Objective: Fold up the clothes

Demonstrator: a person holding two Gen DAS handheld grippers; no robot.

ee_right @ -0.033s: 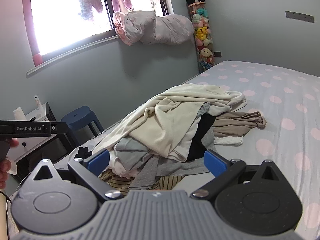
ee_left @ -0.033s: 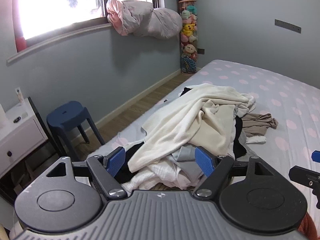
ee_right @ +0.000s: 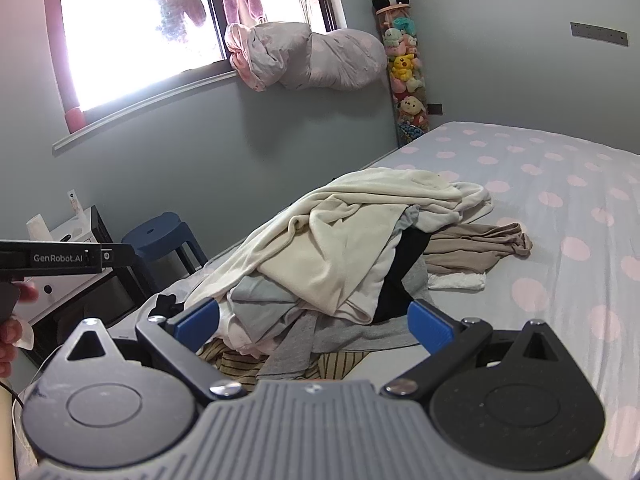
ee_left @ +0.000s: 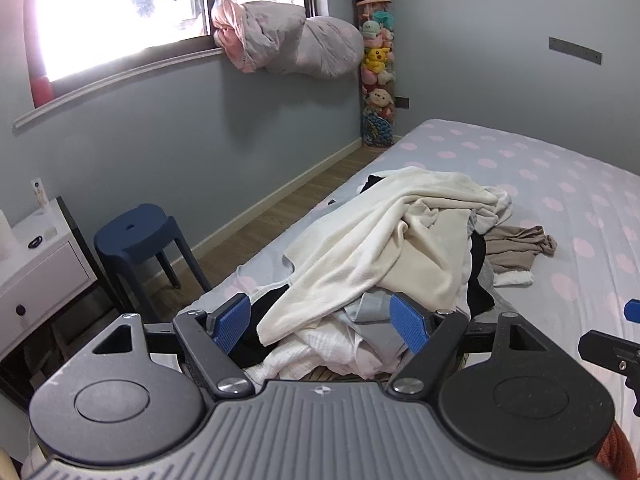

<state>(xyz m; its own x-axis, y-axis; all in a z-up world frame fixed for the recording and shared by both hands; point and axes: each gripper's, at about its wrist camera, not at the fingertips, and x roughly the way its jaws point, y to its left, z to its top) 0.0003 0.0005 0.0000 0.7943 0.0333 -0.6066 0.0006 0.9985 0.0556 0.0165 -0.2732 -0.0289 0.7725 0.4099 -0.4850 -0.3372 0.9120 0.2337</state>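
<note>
A heap of unfolded clothes lies on the near left part of the polka-dot bed. A large cream garment drapes over the top, also visible as the cream garment in the right wrist view. Beneath it show a black piece, grey pieces and a striped one. A tan garment lies flat to the right of the heap. My left gripper hovers open just short of the heap's near edge. My right gripper is also open, with nothing pinched.
A blue stool and a white nightstand stand on the wood floor left of the bed. A rolled duvet rests on the window sill, and a tall tube of plush toys fills the corner. A hand holds the left gripper.
</note>
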